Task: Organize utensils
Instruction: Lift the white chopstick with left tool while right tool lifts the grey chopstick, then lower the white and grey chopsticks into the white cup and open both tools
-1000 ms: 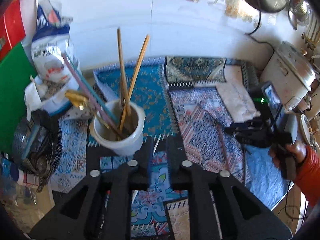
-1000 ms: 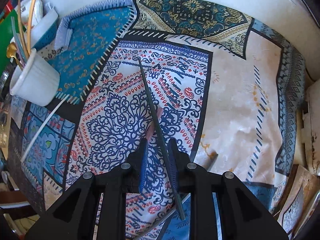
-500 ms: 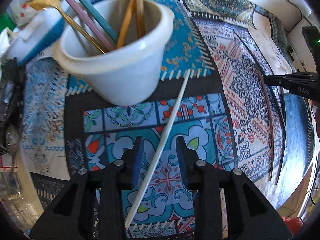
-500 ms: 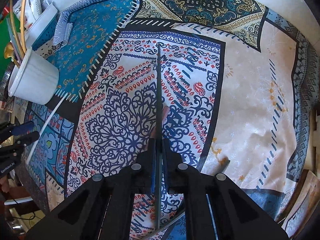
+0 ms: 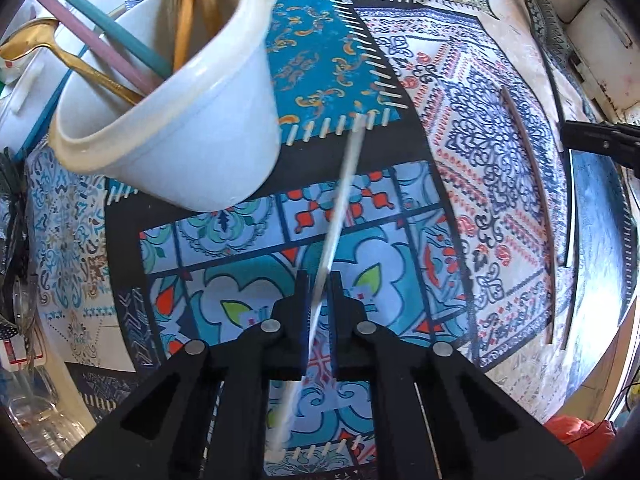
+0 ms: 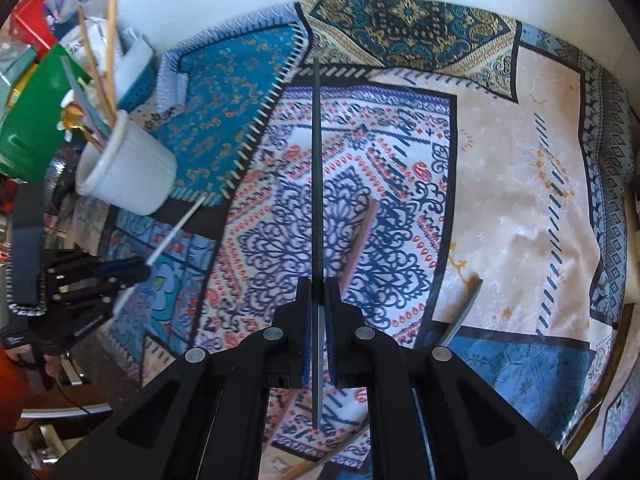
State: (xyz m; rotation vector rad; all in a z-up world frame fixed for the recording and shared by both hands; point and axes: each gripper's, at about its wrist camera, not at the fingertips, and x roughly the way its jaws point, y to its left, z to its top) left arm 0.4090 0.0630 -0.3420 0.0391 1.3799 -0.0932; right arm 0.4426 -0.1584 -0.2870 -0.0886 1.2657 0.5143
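Left wrist view: the left tongs point(image 5: 318, 280) are clamped on a white chopstick point(image 5: 338, 208), which half a second ago lay loose between open jaws. Its tip reaches ahead of the tongs toward the blue patch of the patterned cloth point(image 5: 320, 40) covering the table, and its near end runs back under them. Ahead and to the left of these tongs stands the white cup point(image 5: 192, 120), looming larger than a second ago, with a gold spoon point(image 5: 60, 56), pink and teal sticks and wooden chopsticks point(image 5: 188, 8) leaning in it. Far to the right, a brown chopstick point(image 5: 528, 168) lies on the cloth, and the right tool's black tip shows at the frame edge.

Right wrist view: the right tongs point(image 6: 318, 292) pinch a dark grey chopstick point(image 6: 317, 160), closed on it as they were half a second ago; a second ago the jaws stood apart around it. The stick points straight ahead of the tongs, now clear of the cloth. Just to the right of the tongs lies the brown chopstick point(image 6: 360, 240), and farther right a grey one point(image 6: 464, 308), both flat on the cloth. Ahead and far left sits the cup point(image 6: 128, 176), with the left tongs point(image 6: 138, 268) below it holding the white chopstick point(image 6: 176, 228).
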